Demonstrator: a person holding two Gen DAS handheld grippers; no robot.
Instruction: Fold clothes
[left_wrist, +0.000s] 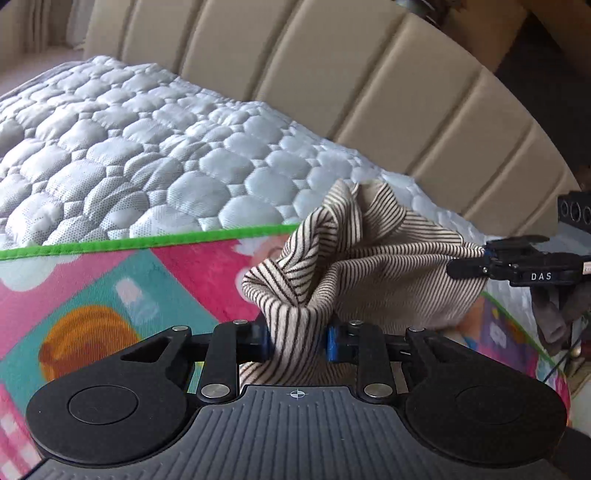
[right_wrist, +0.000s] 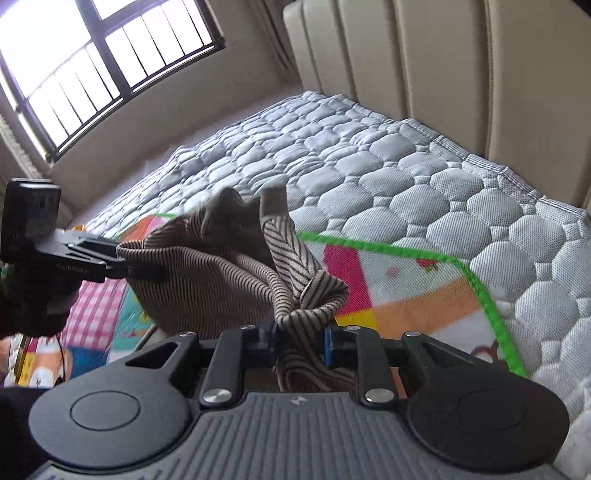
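Both grippers are clamped on one striped garment (left_wrist: 369, 266), held up off the colourful play mat (left_wrist: 110, 288) that covers the quilted mattress (left_wrist: 147, 147). The left gripper (left_wrist: 298, 341) pinches one bunched edge and the right gripper (right_wrist: 300, 341) another. The cloth sags between them.

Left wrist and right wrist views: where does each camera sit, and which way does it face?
Left wrist: on the left gripper, looking down along it at the striped garment it clamps; right gripper at right.
Right wrist: on the right gripper, same garment; left gripper at left.
Shared: garment, colourful mat, quilted mattress, headboard.
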